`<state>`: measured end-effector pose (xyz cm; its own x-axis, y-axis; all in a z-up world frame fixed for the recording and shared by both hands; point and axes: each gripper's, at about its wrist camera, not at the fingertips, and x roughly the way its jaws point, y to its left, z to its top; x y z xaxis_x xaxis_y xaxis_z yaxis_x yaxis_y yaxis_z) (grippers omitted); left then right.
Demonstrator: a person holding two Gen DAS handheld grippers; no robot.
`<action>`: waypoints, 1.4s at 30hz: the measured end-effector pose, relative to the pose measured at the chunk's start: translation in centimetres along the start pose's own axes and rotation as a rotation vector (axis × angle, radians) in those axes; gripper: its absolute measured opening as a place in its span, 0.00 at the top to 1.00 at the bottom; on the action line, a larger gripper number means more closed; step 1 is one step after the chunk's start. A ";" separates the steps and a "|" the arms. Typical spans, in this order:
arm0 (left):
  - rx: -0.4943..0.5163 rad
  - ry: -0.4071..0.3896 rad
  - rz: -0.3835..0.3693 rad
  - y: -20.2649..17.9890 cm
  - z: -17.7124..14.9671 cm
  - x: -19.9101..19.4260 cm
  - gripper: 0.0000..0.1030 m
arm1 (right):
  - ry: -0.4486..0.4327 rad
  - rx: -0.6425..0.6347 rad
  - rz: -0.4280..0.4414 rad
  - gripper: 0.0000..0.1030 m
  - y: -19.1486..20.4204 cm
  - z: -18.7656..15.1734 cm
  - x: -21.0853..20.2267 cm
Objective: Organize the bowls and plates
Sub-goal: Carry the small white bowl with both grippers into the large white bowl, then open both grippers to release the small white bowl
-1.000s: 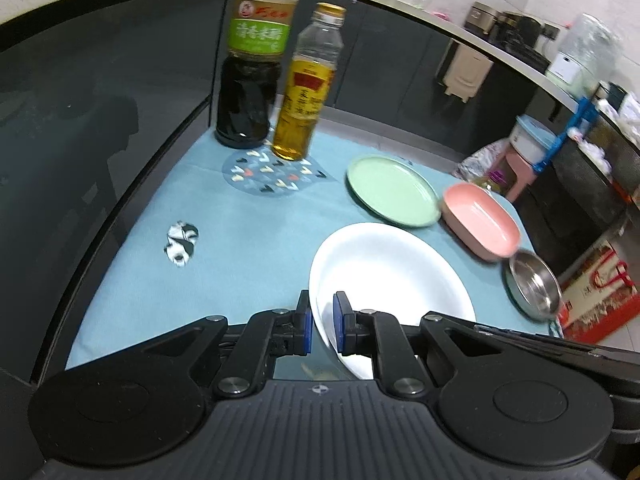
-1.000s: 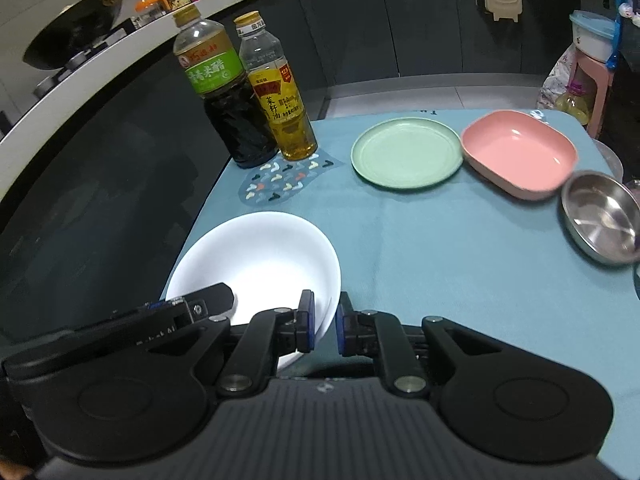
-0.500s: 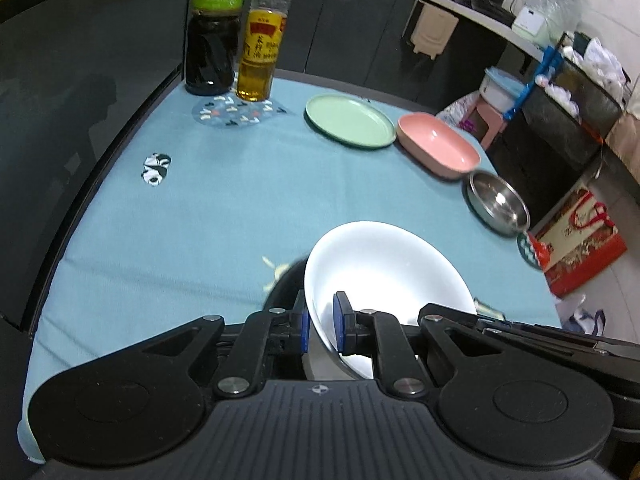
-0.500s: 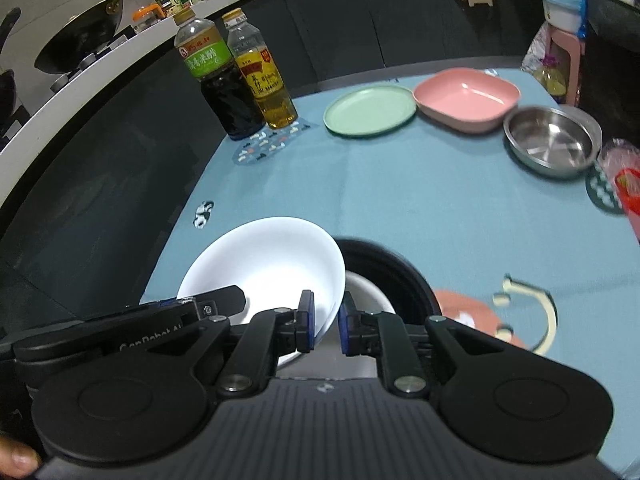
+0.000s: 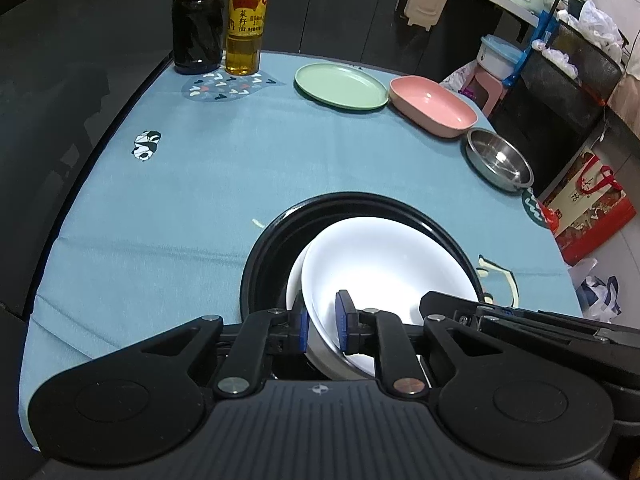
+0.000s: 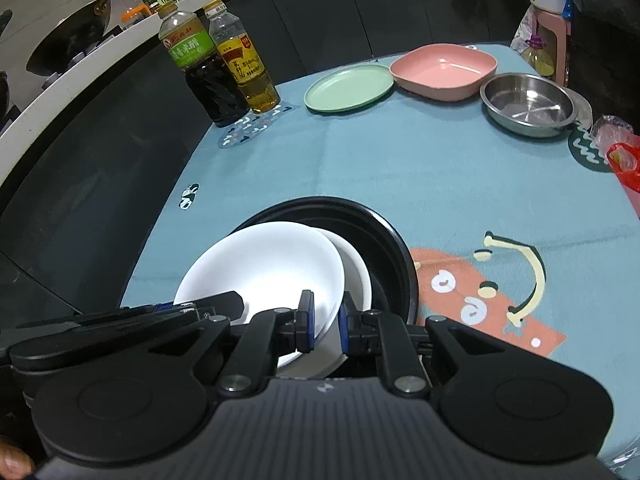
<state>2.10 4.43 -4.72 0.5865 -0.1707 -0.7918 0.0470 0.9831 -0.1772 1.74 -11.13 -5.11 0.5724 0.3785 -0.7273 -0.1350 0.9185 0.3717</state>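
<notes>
While white bowl (image 5: pixel 384 264) sits tilted inside black pan (image 5: pixel 264 248), on second white dish (image 6: pixel 356 268) already there, both tongs flank its rim. Left gripper (image 5: pixel 322 320): jaws just eased apart, rim between pads, grip loosened. Right gripper (image 6: pixel 324 322): rim between pads, clamping or not cannot tell. Beyond black pan on blue cloth (image 5: pixel 200 184): green plate (image 5: pixel 340 86), pink dish (image 5: pixel 432 106), steel bowl (image 5: pixel 498 158), two bottles (image 5: pixel 218 16).
</notes>
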 end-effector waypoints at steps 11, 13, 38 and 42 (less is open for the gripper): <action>0.001 0.022 -0.004 0.1 0.0 0.6 0.87 | 0.002 0.006 0.006 0.91 -0.3 -0.1 0.5; -0.001 0.028 -0.010 0.1 0.1 0.6 0.87 | -0.004 0.002 0.008 0.91 -0.3 -0.2 0.5; 0.016 0.065 -0.022 0.1 0.4 0.4 0.87 | -0.001 0.050 0.055 0.89 -1.5 0.0 0.2; -0.002 0.079 -0.032 0.4 0.6 0.4 0.87 | 0.004 0.045 0.052 0.88 -1.4 0.2 0.2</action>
<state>2.82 4.79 -4.80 0.5194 -0.2070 -0.8290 0.0632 0.9769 -0.2044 2.18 -12.34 -5.70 0.5619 0.4262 -0.7089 -0.1281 0.8915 0.4345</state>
